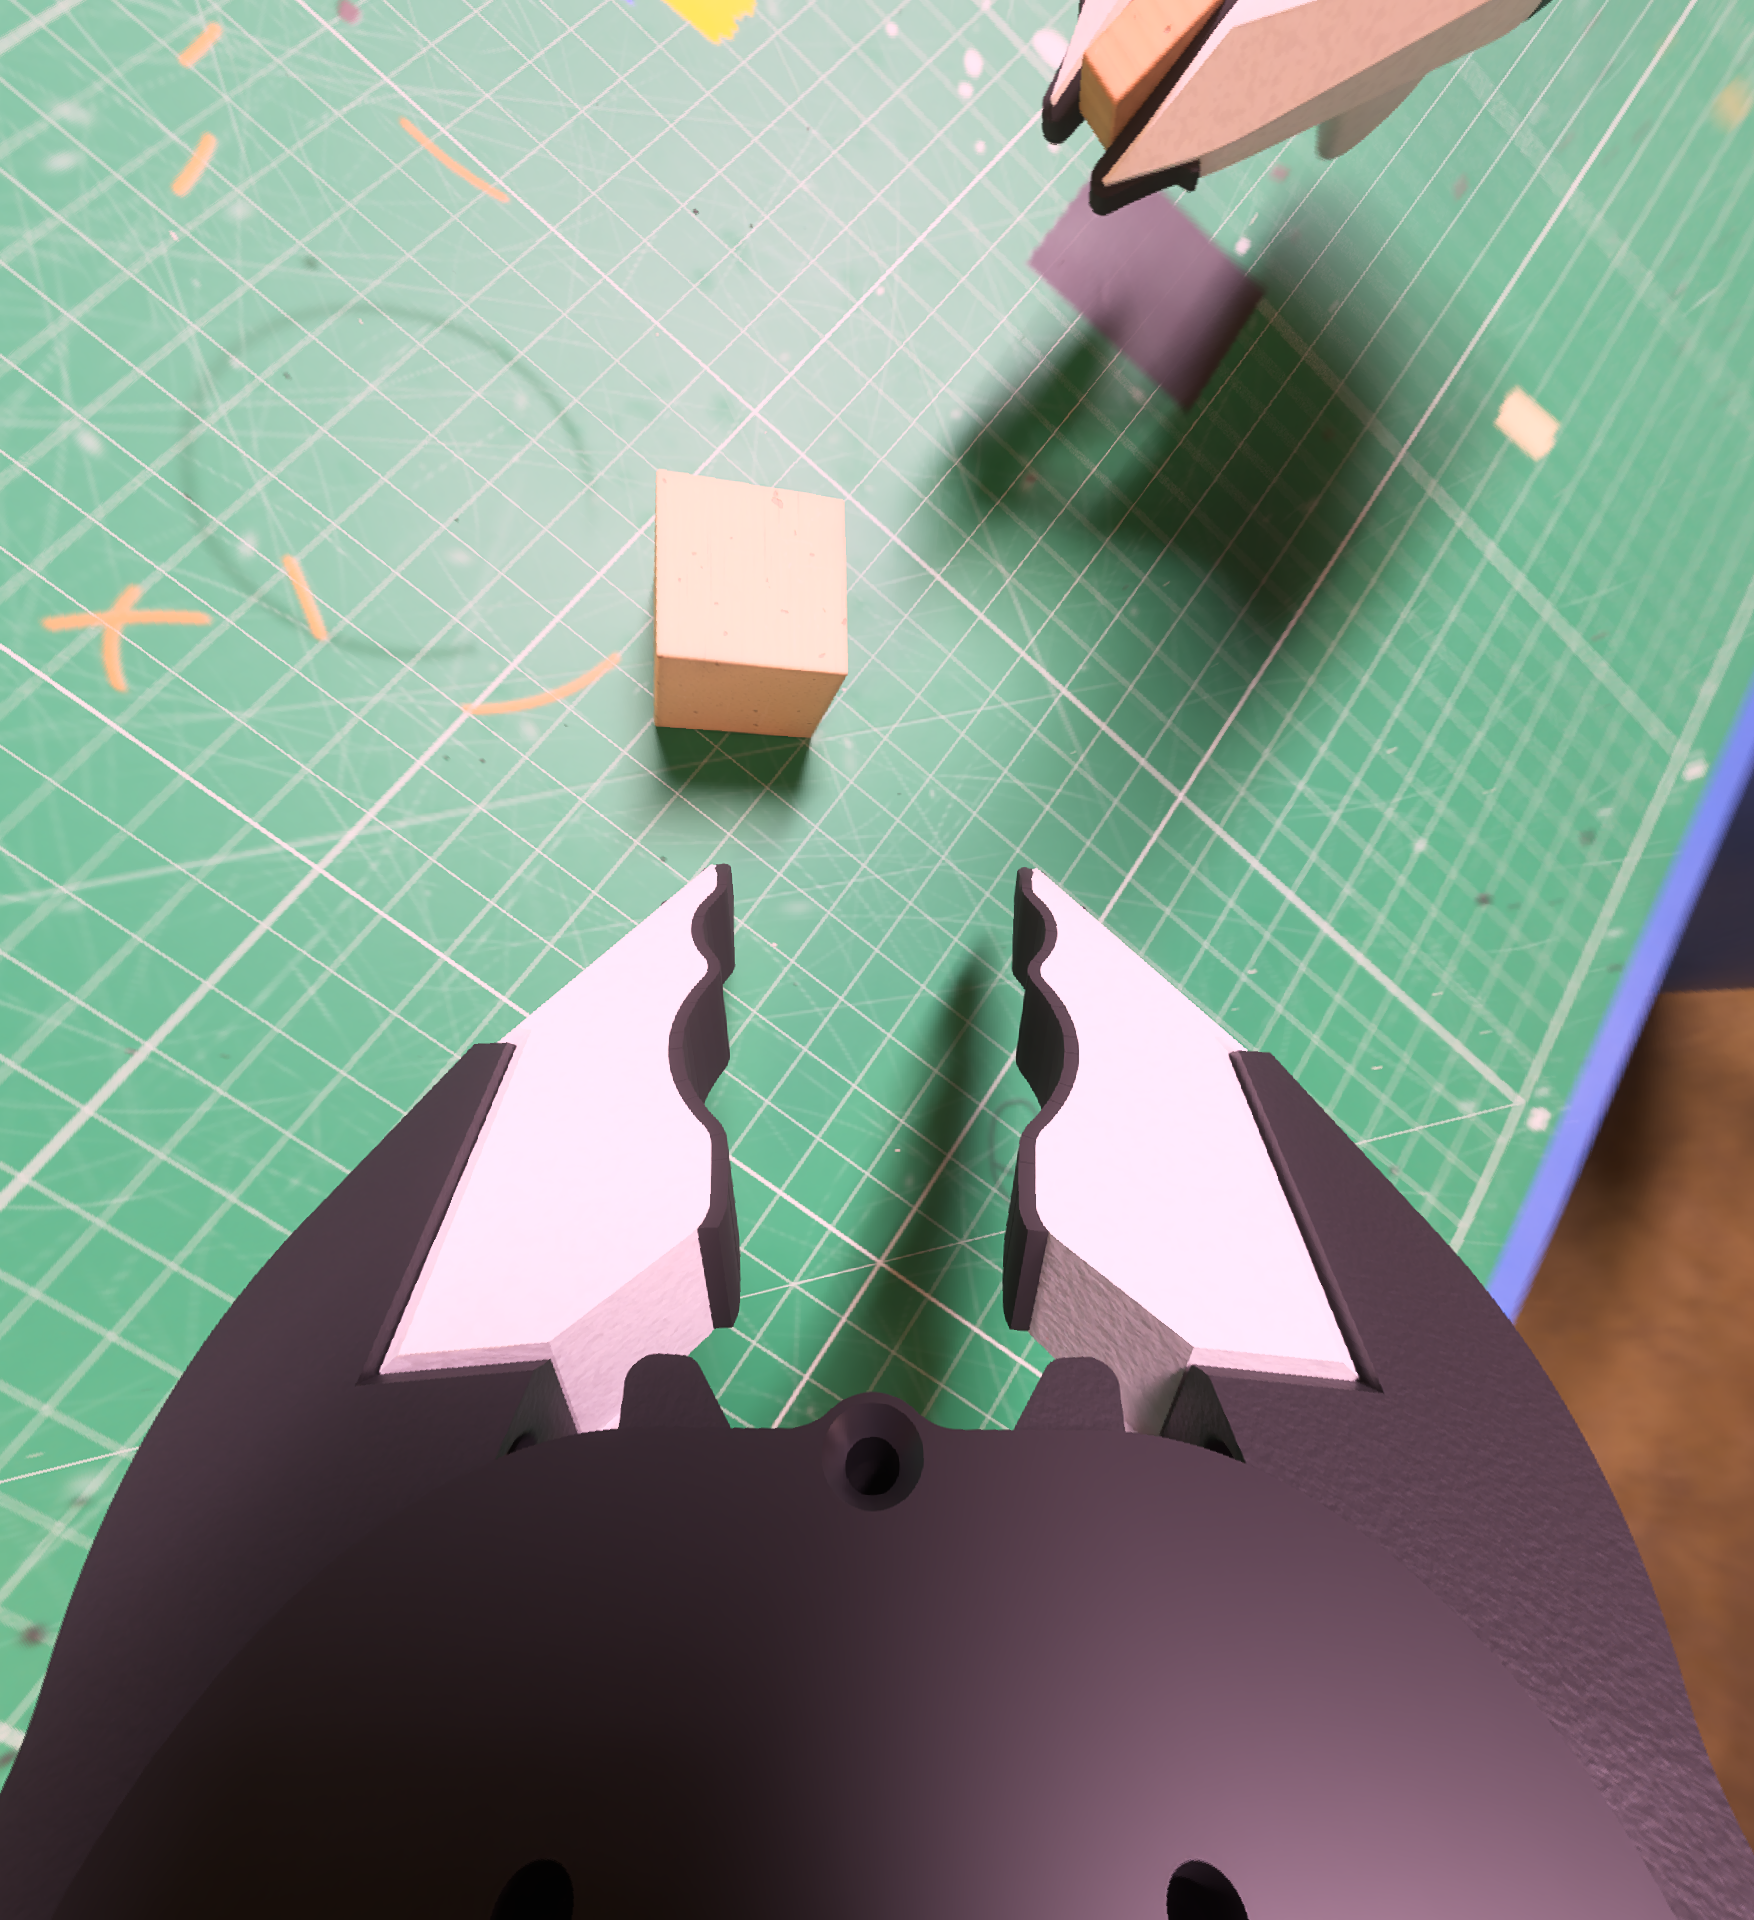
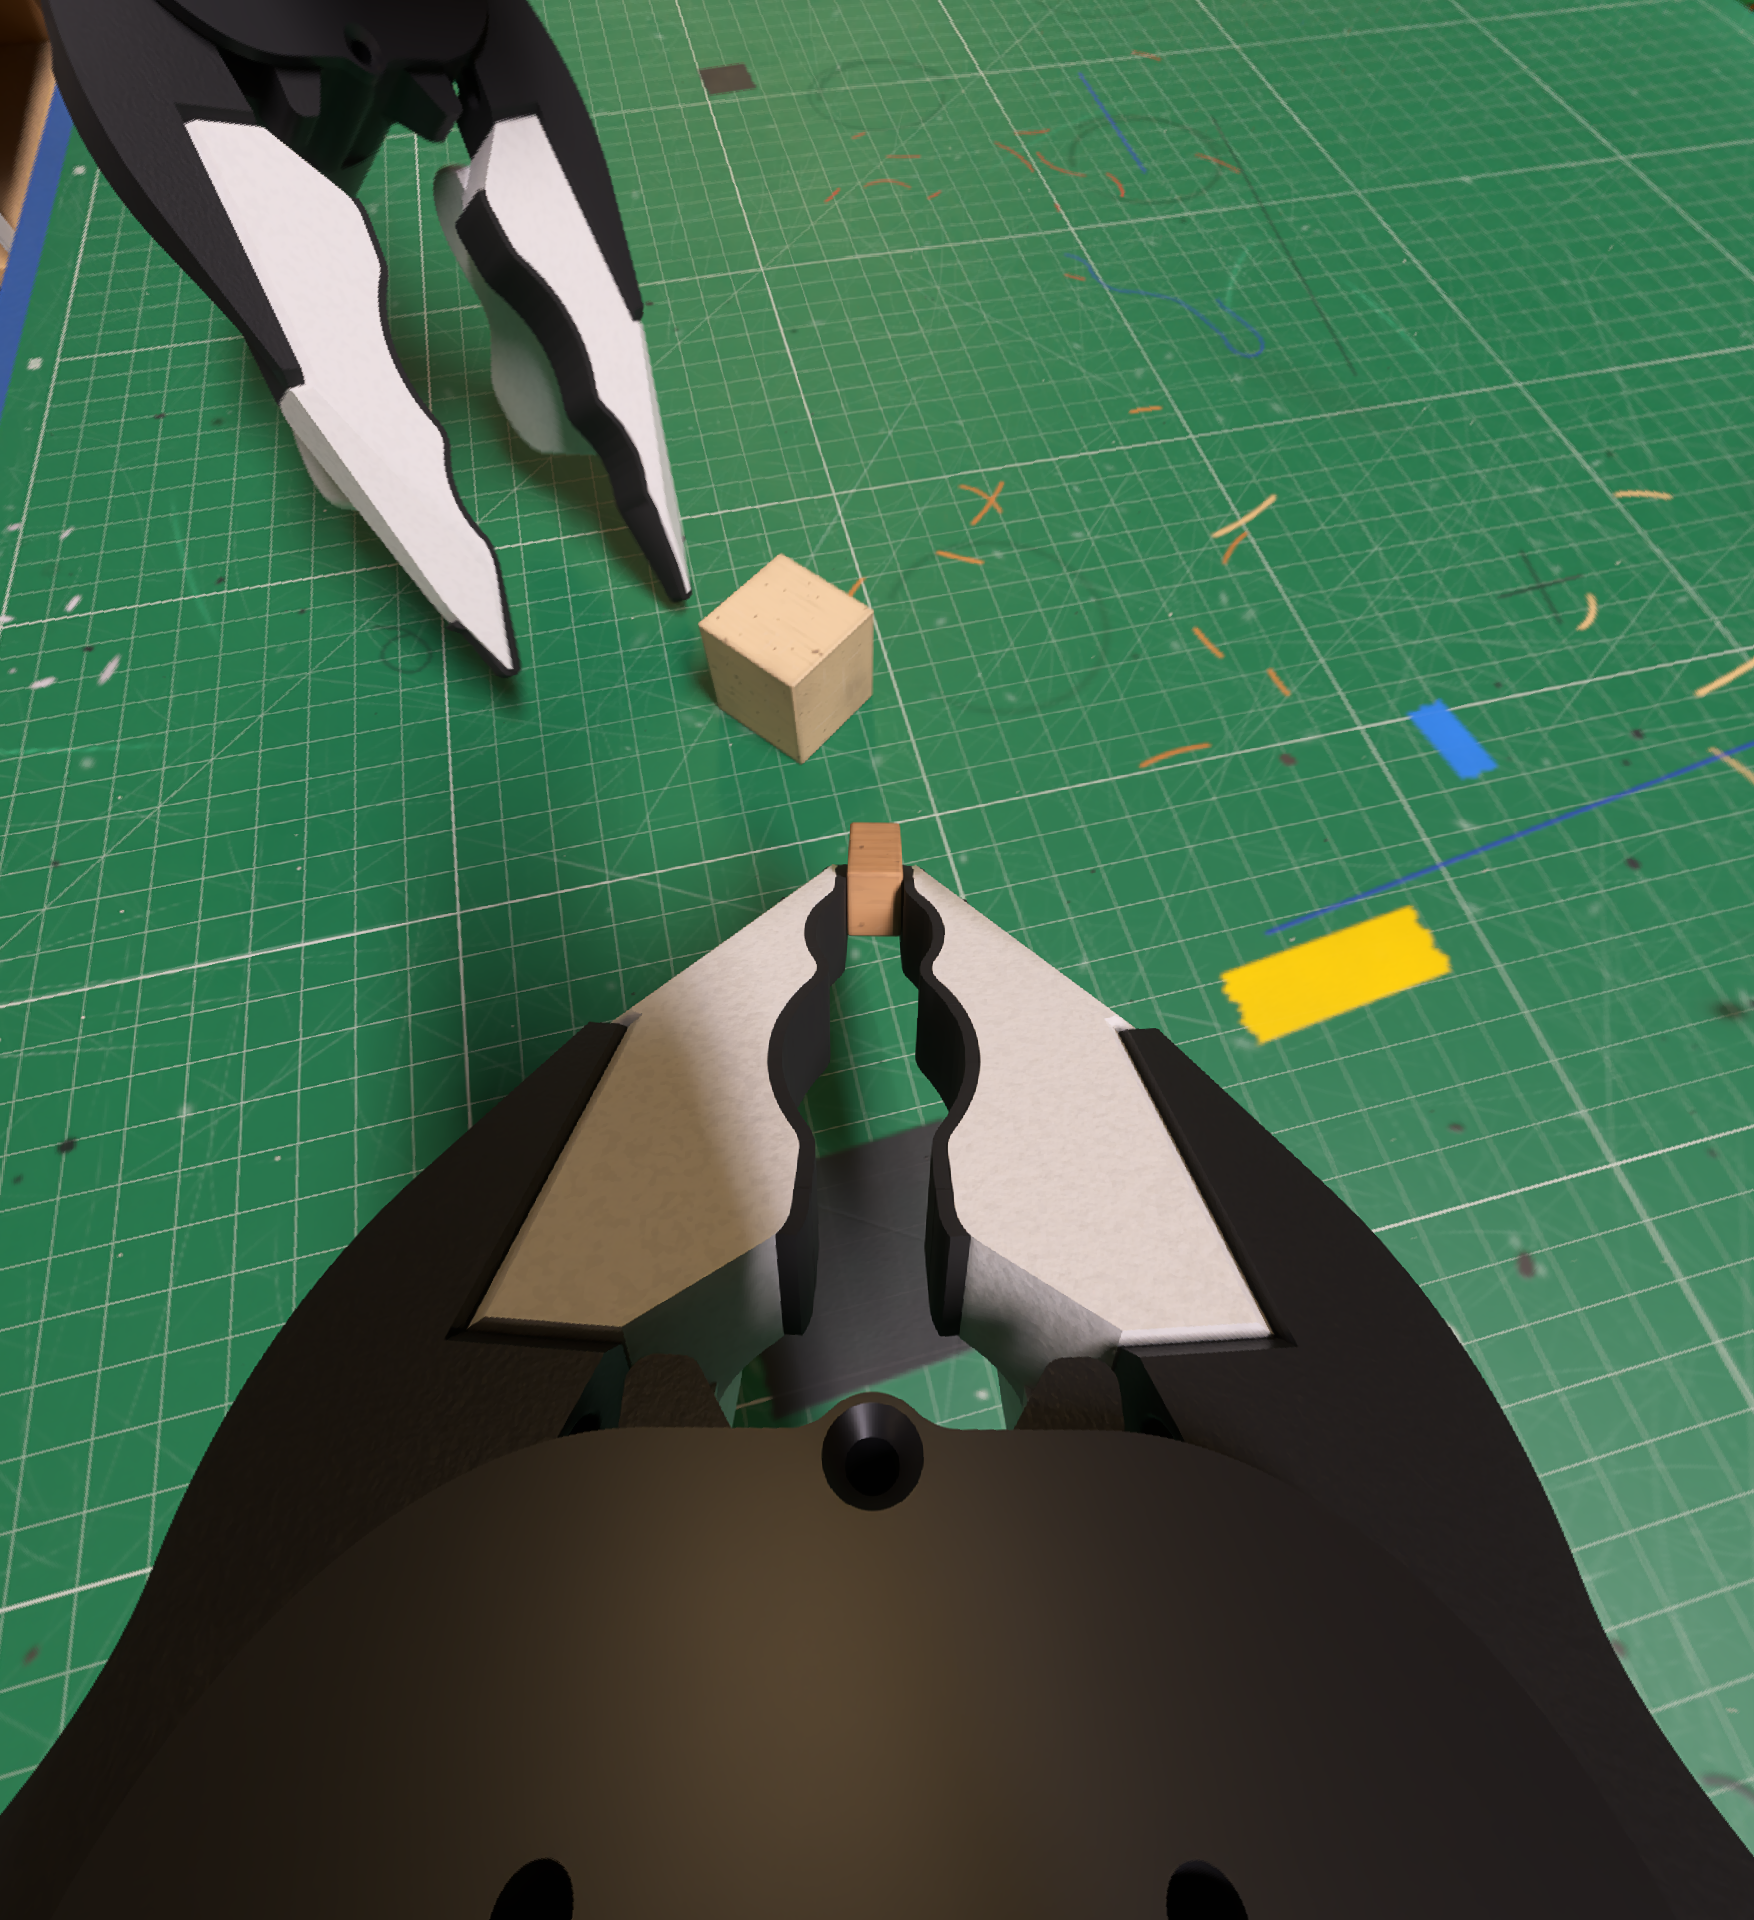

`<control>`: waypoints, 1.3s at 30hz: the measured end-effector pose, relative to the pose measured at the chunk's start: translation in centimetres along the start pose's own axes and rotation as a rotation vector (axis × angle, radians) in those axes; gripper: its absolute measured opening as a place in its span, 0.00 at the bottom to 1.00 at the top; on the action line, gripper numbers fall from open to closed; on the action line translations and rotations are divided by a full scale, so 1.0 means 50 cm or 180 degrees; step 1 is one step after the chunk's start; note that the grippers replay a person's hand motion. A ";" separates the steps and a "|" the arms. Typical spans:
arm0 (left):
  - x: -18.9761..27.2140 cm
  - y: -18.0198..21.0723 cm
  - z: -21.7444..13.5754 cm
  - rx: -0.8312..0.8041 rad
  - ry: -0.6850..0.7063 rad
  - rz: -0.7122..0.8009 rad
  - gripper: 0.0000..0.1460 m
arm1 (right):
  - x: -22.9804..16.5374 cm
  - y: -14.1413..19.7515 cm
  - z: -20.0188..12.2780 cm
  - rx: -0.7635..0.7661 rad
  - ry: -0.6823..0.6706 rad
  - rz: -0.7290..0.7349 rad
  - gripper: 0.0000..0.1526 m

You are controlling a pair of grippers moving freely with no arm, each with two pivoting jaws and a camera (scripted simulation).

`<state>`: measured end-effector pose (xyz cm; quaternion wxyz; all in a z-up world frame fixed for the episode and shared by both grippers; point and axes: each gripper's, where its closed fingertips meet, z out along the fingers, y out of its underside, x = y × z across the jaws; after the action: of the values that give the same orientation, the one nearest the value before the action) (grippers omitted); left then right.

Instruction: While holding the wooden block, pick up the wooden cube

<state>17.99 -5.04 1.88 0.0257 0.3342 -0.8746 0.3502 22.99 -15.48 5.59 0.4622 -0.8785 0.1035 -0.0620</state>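
Observation:
A pale wooden cube (image 1: 748, 603) rests on the green cutting mat (image 1: 333, 935), just ahead of my left gripper (image 1: 873, 883). The left gripper is open and empty, its fingertips short of the cube. The cube also shows in the right wrist view (image 2: 788, 655), with the left gripper (image 2: 598, 629) beside it on the left. My right gripper (image 2: 873, 883) is shut on a small orange-brown wooden block (image 2: 874, 879), held above the mat. In the left wrist view the right gripper (image 1: 1091, 156) with the wooden block (image 1: 1133, 73) is at the top right.
A dark flat patch (image 1: 1148, 296) lies on the mat under the right gripper. The mat's blue edge (image 1: 1662, 966) runs along the right, with brown floor beyond. Yellow tape (image 2: 1335, 971) and blue tape (image 2: 1453, 738) are stuck on the mat to the right.

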 end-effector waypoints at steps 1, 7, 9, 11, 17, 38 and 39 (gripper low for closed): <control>-0.004 0.000 0.002 -0.0060 -0.0112 0.0114 0.37 | -0.005 0.005 0.002 0.0004 0.0005 0.0023 0.06; 0.015 0.000 0.010 -0.0329 -0.0010 0.0431 0.38 | -0.040 0.023 -0.002 0.0003 -0.0141 0.0147 0.05; 0.024 -0.001 0.010 -0.0302 0.0110 0.0351 0.39 | -0.061 0.026 -0.006 -0.0053 -0.0246 0.0110 0.05; 0.060 0.001 0.011 -0.0274 0.0491 0.0337 0.40 | -0.080 0.031 -0.008 -0.0117 -0.0344 0.0058 0.05; 0.081 -0.047 -0.032 0.0161 0.1062 0.1657 0.47 | -0.068 0.031 -0.032 0.0045 -0.0284 0.0013 0.05; -0.012 -0.083 0.078 -0.1471 0.1744 0.5344 0.49 | -0.022 0.042 -0.060 0.0566 -0.0258 0.0307 0.06; -0.017 -0.085 0.077 -0.1516 0.1688 0.5372 0.46 | -0.026 0.043 -0.059 0.0543 -0.0290 0.0310 0.06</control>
<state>21.96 -9.23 1.30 0.0295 -0.5213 -0.8432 0.1284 20.87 -18.71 5.46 0.5420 -0.8319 0.1193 -0.0081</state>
